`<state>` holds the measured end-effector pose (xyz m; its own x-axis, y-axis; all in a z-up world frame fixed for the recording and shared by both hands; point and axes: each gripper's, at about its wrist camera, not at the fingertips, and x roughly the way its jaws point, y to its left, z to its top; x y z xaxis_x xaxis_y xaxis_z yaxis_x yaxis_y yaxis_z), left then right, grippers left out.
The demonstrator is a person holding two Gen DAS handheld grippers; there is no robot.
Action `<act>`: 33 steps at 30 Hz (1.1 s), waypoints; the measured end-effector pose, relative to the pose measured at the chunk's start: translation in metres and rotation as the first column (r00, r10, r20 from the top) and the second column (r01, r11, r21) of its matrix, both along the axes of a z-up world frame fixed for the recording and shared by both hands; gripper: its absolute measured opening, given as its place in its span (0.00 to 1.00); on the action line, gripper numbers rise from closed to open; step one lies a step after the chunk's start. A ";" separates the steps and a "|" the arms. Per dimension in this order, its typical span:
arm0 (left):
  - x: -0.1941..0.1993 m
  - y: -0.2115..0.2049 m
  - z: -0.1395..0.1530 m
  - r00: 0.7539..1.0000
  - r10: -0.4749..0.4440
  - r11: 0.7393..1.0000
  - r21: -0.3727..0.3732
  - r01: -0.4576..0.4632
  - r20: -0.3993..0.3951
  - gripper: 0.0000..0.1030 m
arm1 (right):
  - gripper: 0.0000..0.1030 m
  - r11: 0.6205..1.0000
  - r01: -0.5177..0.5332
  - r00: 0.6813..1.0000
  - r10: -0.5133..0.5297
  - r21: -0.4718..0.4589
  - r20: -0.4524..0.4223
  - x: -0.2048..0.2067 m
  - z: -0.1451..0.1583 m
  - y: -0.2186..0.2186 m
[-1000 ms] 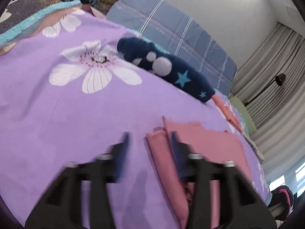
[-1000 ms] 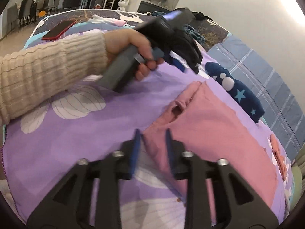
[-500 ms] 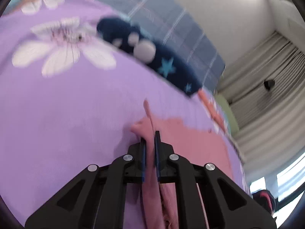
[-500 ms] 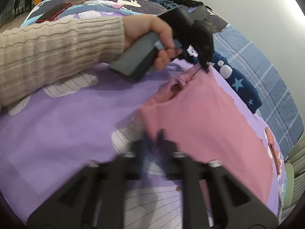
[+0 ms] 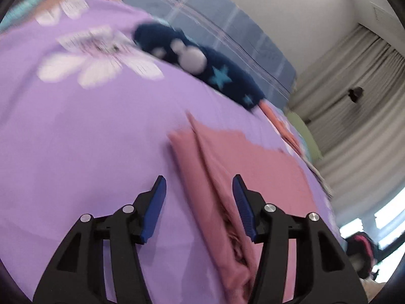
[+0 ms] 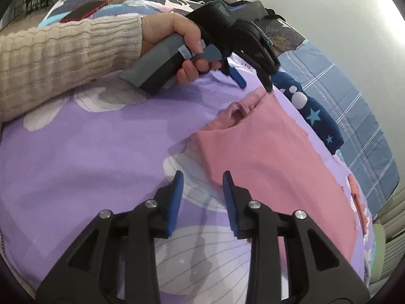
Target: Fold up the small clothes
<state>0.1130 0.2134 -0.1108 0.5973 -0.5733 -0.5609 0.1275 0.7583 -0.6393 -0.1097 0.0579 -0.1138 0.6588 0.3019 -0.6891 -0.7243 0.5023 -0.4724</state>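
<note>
The bed carries a smooth purple cotton sheet with large white flower prints (image 6: 83,152), and this sheet fills most of both views. On it lies a flat pink soft-fabric garment (image 6: 273,162), spread toward the right side of the bed; its near corner reaches just in front of the right claw. In the left wrist view the same pink garment (image 5: 253,167) shows a long folded ridge that runs toward the camera, with wrinkled fabric low down beside the right finger.

Behind the garment, a dark navy fleece piece with white dots and light blue stars (image 6: 314,114) rests against a grey-blue checked pillow (image 6: 354,106). Only the left wrist view shows the beige pleated curtains (image 5: 354,96) and a bright window at the lower right. Only the right wrist view shows a hand in a cream ribbed knit sleeve (image 6: 63,58), and a red flat object (image 6: 83,11) at the far edge of the bed.

The left claw (image 5: 200,190) is wide open, its 2 blue ribbed pads on each side of the pink ridge; the picture is blurred. In the right wrist view the left claw (image 6: 255,82) hangs above the far corner of the garment. The right claw (image 6: 202,179) is open at medium width, and whether it touches the near corner is not clear.
</note>
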 end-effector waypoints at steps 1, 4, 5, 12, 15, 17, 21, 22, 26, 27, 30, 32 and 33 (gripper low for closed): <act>0.000 -0.005 -0.002 1.000 -0.007 1.000 0.009 0.007 0.006 0.55 | 0.30 1.000 0.005 1.000 -0.004 -0.008 0.010 0.001 0.000 0.003; 0.001 -0.012 -0.002 0.999 -0.028 0.999 0.032 0.027 0.028 0.59 | 0.33 0.999 0.035 0.999 -0.034 -0.034 0.028 0.008 -0.003 0.014; 0.002 -0.012 -0.002 0.999 -0.033 0.999 0.022 0.032 0.023 0.59 | 0.33 0.998 0.049 0.998 -0.047 -0.046 0.044 0.012 -0.005 0.020; 0.026 -0.008 -0.005 0.999 -0.034 0.995 -0.099 0.032 -0.021 0.58 | 0.14 0.993 0.093 0.993 -0.087 -0.066 0.084 0.031 -0.012 0.043; 0.041 -0.019 -0.006 0.998 -0.030 0.996 -0.089 0.025 -0.051 0.35 | 0.04 0.993 0.111 0.993 -0.109 -0.039 0.038 0.039 -0.009 0.039; 0.049 -0.024 -0.008 0.996 -0.026 0.997 -0.078 0.019 -0.090 0.12 | 0.04 0.992 0.123 0.992 -0.123 0.016 0.013 0.041 -0.001 0.030; 0.053 -0.029 0.001 0.996 -0.001 0.998 -0.062 -0.005 -0.093 0.10 | 0.04 0.977 0.161 0.987 -0.162 0.140 -0.006 0.046 0.025 0.008; 0.052 -0.031 0.006 0.997 -0.001 0.998 -0.055 -0.003 -0.082 0.10 | 0.04 0.969 0.175 0.984 -0.176 0.175 -0.010 0.048 0.034 0.001; 0.051 -0.046 0.038 0.999 -0.023 1.000 -0.007 0.023 -0.029 0.10 | 0.04 0.940 0.213 0.977 -0.208 0.268 -0.047 0.054 0.057 -0.022; 0.051 -0.052 0.045 0.999 -0.029 1.000 0.004 0.029 -0.020 0.10 | 0.04 0.932 0.223 0.975 -0.217 0.287 -0.053 0.054 0.062 -0.028; 0.056 -0.072 0.067 0.999 -0.038 0.998 0.052 0.038 -0.004 0.10 | 0.04 0.900 0.263 0.964 -0.256 0.348 -0.065 0.053 0.077 -0.050; 0.059 -0.089 0.078 0.999 -0.051 0.995 0.087 0.051 0.004 0.10 | 0.04 0.866 0.299 0.953 -0.291 0.401 -0.082 0.057 0.087 -0.072; 0.061 -0.098 0.083 0.998 -0.056 0.993 0.109 0.054 0.010 0.10 | 0.04 0.854 0.312 0.949 -0.303 0.417 -0.090 0.058 0.089 -0.079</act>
<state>0.1742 0.1154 -0.0282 0.5742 -0.5414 -0.6141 0.1785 0.8149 -0.5515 -0.0519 -0.0212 -0.0245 0.7537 0.3496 -0.5566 -0.5066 0.8484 -0.1531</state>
